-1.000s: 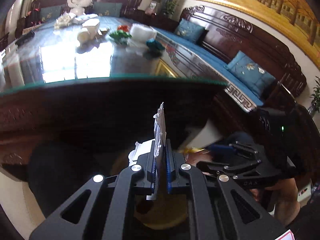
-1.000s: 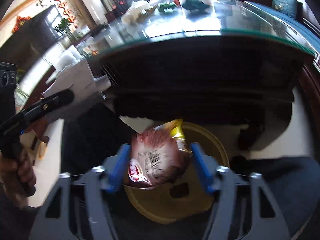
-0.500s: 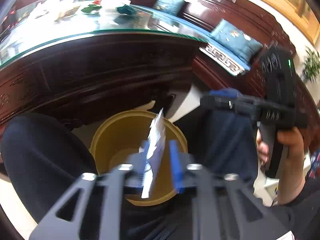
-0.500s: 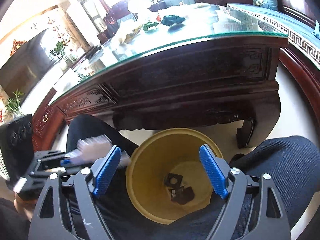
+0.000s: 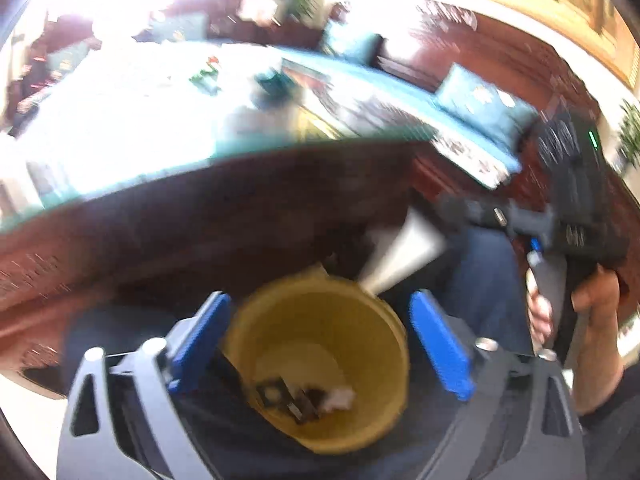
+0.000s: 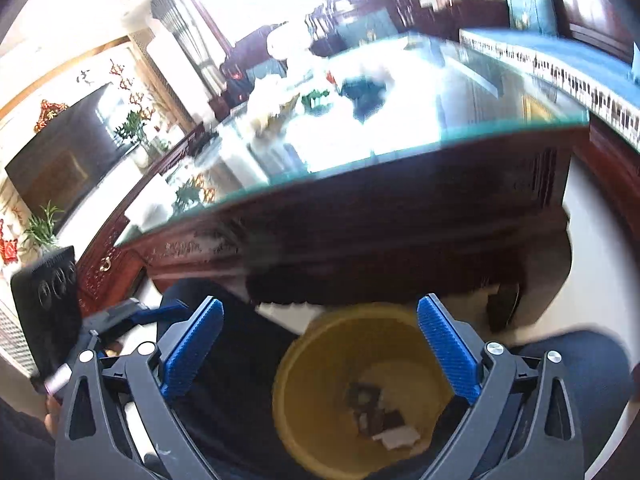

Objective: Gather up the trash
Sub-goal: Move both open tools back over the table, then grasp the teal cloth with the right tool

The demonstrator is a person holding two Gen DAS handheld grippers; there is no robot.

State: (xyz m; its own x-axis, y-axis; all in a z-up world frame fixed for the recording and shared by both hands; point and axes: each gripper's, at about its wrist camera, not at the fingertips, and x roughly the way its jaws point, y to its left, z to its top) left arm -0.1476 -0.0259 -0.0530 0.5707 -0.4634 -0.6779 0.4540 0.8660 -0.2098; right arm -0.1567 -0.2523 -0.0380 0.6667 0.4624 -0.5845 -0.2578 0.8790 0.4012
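A yellow bin point(image 5: 360, 336) stands on the floor between the person's knees, right under both grippers. Dark wrappers point(image 5: 296, 400) and a white paper scrap point(image 5: 340, 396) lie at its bottom. My left gripper point(image 5: 320, 340) hangs over the bin, its jaws opening wide with nothing between the blue pads point(image 5: 200, 340). In the right wrist view the bin point(image 6: 312, 400) shows the same wrappers point(image 6: 372, 404) and white scrap point(image 6: 400, 436). My right gripper point(image 6: 320, 344) is above it, jaws also opening and empty.
A dark carved wooden table with a glass top point(image 5: 200, 152) stands just beyond the bin, with green and white items point(image 6: 320, 96) far back on it. Dark-trousered legs point(image 5: 480, 280) flank the bin. A hand point(image 5: 592, 312) holds the right gripper's handle. A blue-cushioned bench point(image 5: 480, 100) runs along the right.
The left gripper went from shut on a white paper scrap to wide, and the scrap now lies in the bin. The snack bag left the right gripper's jaws, which spread further. Both views are blurred.
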